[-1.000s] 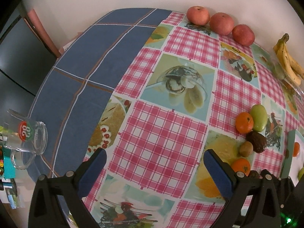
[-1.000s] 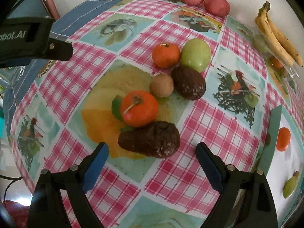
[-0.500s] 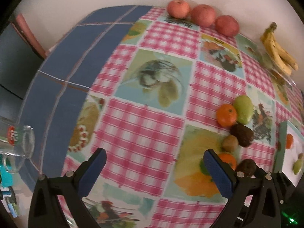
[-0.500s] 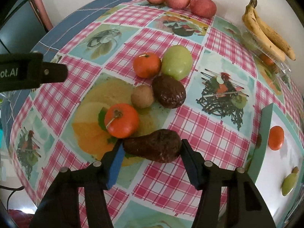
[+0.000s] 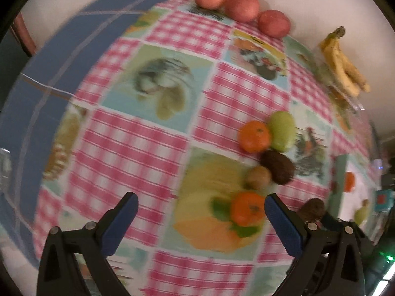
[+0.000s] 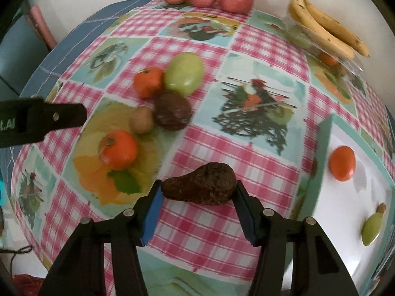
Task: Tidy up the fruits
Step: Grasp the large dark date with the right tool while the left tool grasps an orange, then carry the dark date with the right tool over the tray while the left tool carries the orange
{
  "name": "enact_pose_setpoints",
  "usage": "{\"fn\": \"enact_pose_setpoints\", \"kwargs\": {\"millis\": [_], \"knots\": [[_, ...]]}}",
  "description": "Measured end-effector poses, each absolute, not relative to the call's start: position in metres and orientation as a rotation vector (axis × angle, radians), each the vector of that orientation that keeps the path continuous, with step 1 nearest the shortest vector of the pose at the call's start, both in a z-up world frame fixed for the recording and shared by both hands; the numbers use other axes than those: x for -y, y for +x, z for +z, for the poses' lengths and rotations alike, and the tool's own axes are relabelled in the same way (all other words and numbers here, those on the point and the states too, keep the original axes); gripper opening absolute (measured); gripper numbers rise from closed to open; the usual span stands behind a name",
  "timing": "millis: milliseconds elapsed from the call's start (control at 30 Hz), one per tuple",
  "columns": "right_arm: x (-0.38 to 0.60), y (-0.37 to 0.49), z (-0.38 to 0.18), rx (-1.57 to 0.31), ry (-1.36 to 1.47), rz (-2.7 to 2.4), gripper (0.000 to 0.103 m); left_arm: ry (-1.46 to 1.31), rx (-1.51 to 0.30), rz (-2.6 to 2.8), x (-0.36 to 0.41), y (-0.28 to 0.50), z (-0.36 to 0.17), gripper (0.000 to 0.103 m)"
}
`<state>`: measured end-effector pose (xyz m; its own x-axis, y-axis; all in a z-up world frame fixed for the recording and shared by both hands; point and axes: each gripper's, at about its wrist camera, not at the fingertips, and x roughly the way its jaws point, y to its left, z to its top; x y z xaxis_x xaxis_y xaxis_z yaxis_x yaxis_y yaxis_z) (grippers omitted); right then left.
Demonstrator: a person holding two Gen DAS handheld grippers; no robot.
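Crosswise, the avocado [image 6: 200, 187] sits clamped in the right gripper [image 6: 199, 198], neck pointing left; left gripper [image 5: 201, 218] gapes empty.

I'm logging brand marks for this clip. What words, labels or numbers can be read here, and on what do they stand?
".AI": white letters, cut off at the picture's edge, on the side of the left gripper as the right wrist view shows it.
Red mark on a small teal box: too blurred to read.
Tablecloth: pictures only, no readable words.
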<state>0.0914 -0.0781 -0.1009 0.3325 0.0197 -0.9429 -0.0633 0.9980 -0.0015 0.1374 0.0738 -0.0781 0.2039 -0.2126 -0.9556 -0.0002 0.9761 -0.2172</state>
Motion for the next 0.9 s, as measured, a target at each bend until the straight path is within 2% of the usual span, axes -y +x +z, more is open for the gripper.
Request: {"fn": "enact_pose_setpoints", "kwargs": {"millis": [100,167,300,367,400,467,567,700,900], "knots": [[0.095,0.089,-0.095,-1.220,-0.010,0.041,0.058,-0.192,-1.379,-0.184,-0.061,0.137,-0.083,0.099],[0.102,0.083,-0.087,-1.205,0.005,0.034,0.058,-0.167,-1.379,-0.191,-0.054,0.136,-0.083,0.087],[0.116,0.074,-0.073,-1.180,0.036,0.007,0.058,-0.139,-1.387,-0.206,-0.043,0.134,-0.084,0.080],[0.122,0.070,-0.064,-1.164,0.055,-0.004,0.058,-0.132,-1.397,-0.220,-0.038,0.132,-0.086,0.068],[0.126,0.069,-0.061,-1.156,0.061,-0.010,0.058,-0.126,-1.405,-0.226,-0.036,0.131,-0.087,0.067],[0.133,0.065,-0.053,-1.139,0.076,-0.025,0.058,-0.121,-1.415,-0.232,-0.032,0.131,-0.089,0.050],[0.140,0.067,-0.049,-1.125,0.108,-0.034,0.058,-0.124,-1.420,-0.244,-0.031,0.131,-0.091,0.039],[0.147,0.067,-0.048,-1.118,0.130,-0.039,0.058,-0.124,-1.395,-0.245,-0.028,0.128,-0.087,0.038],[0.156,0.067,-0.042,-1.103,0.167,-0.039,0.058,-0.130,-1.274,-0.228,-0.030,0.123,-0.051,0.038]]}}
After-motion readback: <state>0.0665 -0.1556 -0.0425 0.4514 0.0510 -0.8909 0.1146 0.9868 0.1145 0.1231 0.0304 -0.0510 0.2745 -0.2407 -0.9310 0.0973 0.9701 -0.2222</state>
